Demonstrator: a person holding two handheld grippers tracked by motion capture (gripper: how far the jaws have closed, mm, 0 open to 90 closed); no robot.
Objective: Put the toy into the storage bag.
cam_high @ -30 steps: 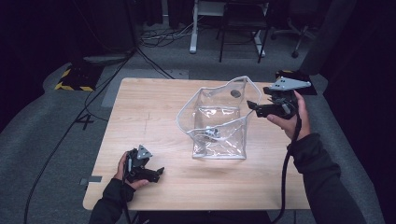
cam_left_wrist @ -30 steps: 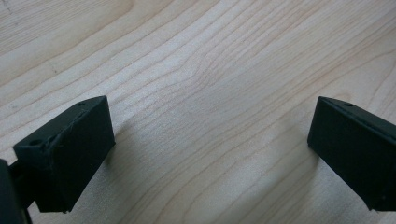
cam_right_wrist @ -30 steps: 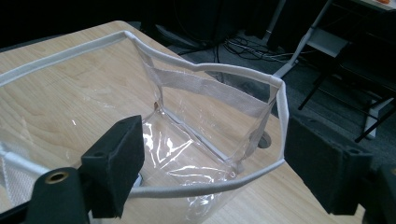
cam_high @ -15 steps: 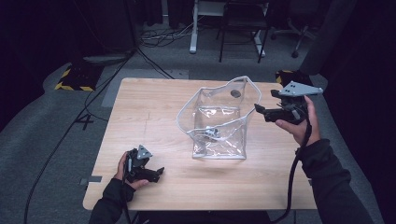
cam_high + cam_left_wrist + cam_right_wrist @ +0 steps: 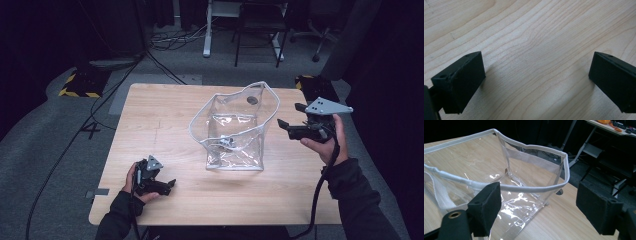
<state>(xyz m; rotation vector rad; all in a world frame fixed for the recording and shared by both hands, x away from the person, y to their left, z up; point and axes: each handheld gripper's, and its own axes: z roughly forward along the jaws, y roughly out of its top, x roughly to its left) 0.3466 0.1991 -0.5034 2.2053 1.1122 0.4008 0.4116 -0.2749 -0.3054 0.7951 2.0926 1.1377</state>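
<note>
A clear plastic bag (image 5: 235, 132) with a white-trimmed rim stands open in the middle of the wooden table (image 5: 165, 110); a small metal piece (image 5: 226, 142) lies inside it. My right gripper (image 5: 291, 120) is held in the air just right of the bag, jaws open and pointing at it, nothing between them. Its own view shows the bag (image 5: 506, 192) close ahead, the rim (image 5: 529, 188) just beyond its fingers (image 5: 486, 206). My left gripper (image 5: 167, 185) rests open on the table near the front left corner; bare wood lies between its fingers (image 5: 461, 80).
Cables (image 5: 65, 145) trail across the grey floor to the left. A desk frame and a chair (image 5: 260, 25) stand behind the table. A yellow-and-black striped block (image 5: 80, 87) lies on the floor at the far left.
My right gripper has drawn back to the right, away from the bag's rim, and its jaws stand open. The left gripper has stayed where it was.
</note>
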